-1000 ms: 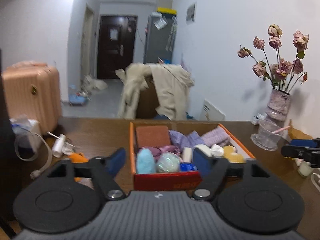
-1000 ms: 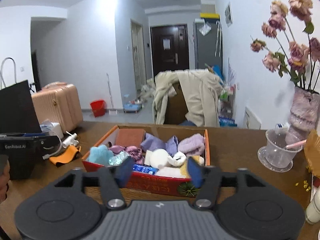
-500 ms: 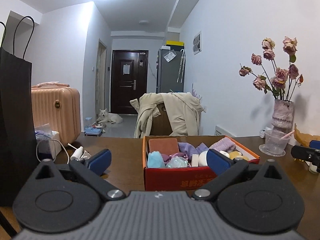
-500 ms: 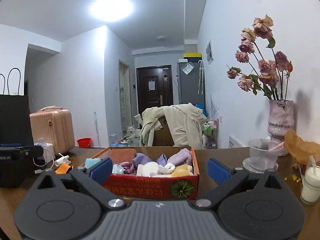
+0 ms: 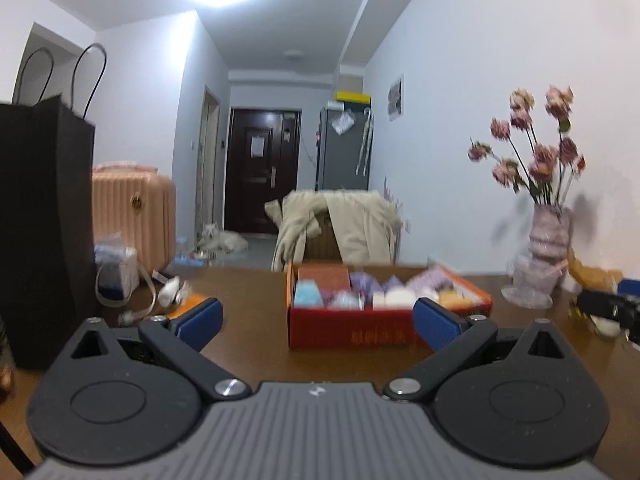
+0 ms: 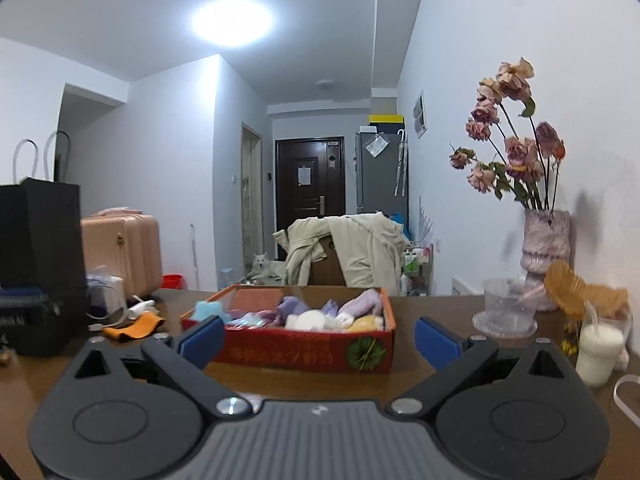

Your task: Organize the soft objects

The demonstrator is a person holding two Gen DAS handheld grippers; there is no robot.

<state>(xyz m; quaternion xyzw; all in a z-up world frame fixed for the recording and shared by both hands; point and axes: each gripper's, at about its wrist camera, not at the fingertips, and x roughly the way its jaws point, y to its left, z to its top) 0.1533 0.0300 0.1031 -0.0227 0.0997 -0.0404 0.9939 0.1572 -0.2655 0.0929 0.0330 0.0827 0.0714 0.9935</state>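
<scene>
Box [image 6: 304, 350]: red cardboard, orange rim, crammed with soft pastel bits, blue, purple, white, yellow. Left gripper [image 5: 316, 318] and right gripper [image 6: 318, 338] jaws spread wide, nothing between.

- The box [image 6: 304, 350] sits on the table [image 6: 432, 312], holding the soft objects [image 6: 320, 314].
- A paper bag [image 6: 38, 264] stands at the table's left end.
- The vase [image 6: 546, 252] stands at the right, by the wall, a plastic cup [image 6: 506, 304] before it.
- Behind the table, a coat [image 6: 356, 248] drapes a chair.
</scene>
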